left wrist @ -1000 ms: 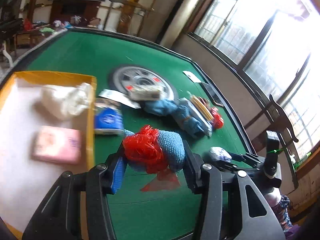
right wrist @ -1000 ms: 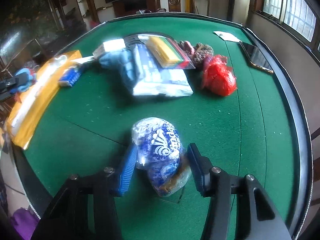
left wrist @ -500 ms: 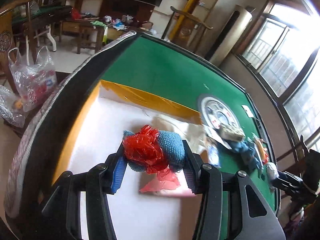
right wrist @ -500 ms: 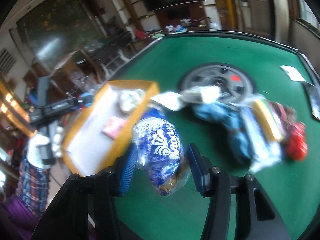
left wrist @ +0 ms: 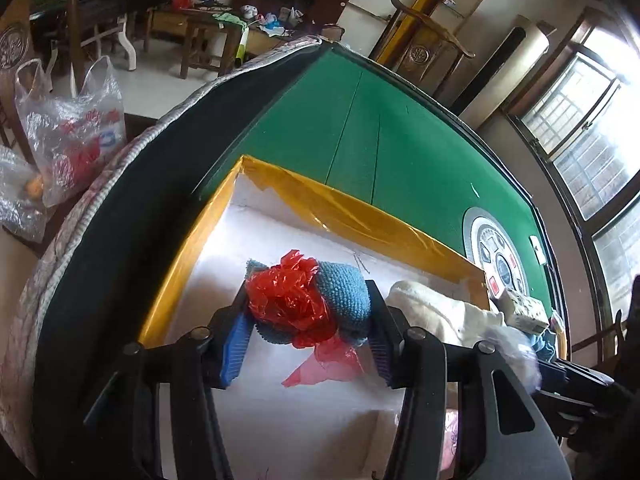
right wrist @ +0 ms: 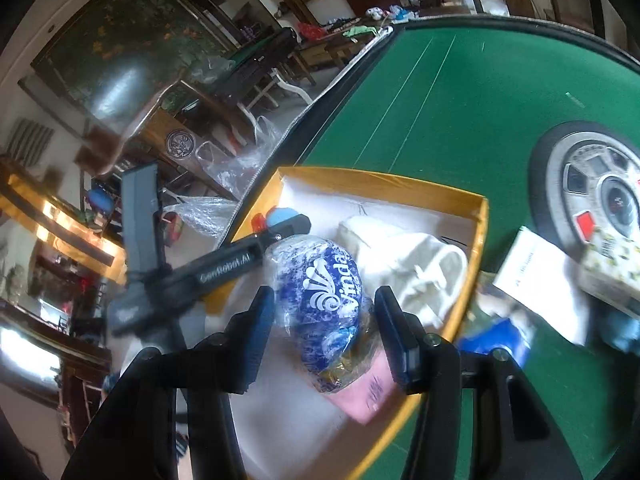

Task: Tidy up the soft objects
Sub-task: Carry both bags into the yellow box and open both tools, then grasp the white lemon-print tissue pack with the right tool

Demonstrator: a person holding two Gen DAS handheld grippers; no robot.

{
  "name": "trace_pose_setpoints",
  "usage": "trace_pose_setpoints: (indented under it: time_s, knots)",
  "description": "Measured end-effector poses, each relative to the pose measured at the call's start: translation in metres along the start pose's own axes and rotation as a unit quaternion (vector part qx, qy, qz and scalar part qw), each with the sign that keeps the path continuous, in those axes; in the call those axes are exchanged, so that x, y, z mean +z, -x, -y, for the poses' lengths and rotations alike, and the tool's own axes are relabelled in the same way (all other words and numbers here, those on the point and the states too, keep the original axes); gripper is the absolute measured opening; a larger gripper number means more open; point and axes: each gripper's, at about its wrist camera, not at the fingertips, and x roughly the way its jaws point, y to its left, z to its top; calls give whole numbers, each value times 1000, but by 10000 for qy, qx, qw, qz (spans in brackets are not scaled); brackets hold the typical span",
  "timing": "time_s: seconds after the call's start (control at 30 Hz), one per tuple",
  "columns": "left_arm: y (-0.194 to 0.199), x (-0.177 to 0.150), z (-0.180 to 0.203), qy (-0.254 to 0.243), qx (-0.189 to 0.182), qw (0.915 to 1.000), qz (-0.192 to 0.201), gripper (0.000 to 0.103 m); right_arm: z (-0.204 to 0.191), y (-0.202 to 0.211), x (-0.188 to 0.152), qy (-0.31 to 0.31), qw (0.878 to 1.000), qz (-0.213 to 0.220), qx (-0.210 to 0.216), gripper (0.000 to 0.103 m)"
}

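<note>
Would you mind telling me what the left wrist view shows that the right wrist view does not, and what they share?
Only the left wrist view shows the left gripper clamped on a blue knitted bundle wrapped in red plastic.

Only the right wrist view shows the right gripper clamped on a blue-and-white Vinda tissue pack, a pink pack beneath it in the box, and the left gripper from outside.

Both show the yellow-walled box, the white cloth inside it, and the green table.

Both hand-held grippers tilt downward: the left hand-held gripper (left wrist: 306,330) clamps a bundle, the right hand-held gripper (right wrist: 324,318) a packet.
</note>
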Motion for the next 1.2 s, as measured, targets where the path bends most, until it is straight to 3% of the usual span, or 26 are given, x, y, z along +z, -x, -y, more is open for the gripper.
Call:
trace_pose_setpoints:
  time_s: [0.13, 0.27, 0.4, 0.67, 0.8, 0.97, 1.1, 1.2]
  knots:
    - [0, 5, 3, -29, 79, 9999, 64, 56, 5, -13, 8, -187, 9998, -23, 15, 47]
    - [12, 9, -6, 272, -229, 9993, 99, 62, 8, -20, 13, -256, 9997, -38, -27, 47]
    - [37, 8, -8, 320, -407, 9980, 356, 75, 7, -23, 16, -248, 9996, -105, -100, 47]
    - [36, 12, -18, 467, -319, 9977, 370, 75, -5, -29, 19, -65, 9995, -43, -316, 57]
    - [44, 12, -25, 725, -527, 9947, 502, 75, -3, -9, 18, -3, 9997, 156, -178, 59]
    - [71, 9, -16, 660, -608, 9927, 812, 75, 1, 28, 13, 106, 9987, 485, -122, 60]
    - [92, -2, 1, 558, -793, 9911, 910, 75, 19, 78, -2, 263, 9950, 896, -354, 66]
    - [109, -18, 21, 363, -1033, 9896, 937, 78, 50, 115, -16, 187, 9891, 1208, -816, 71]
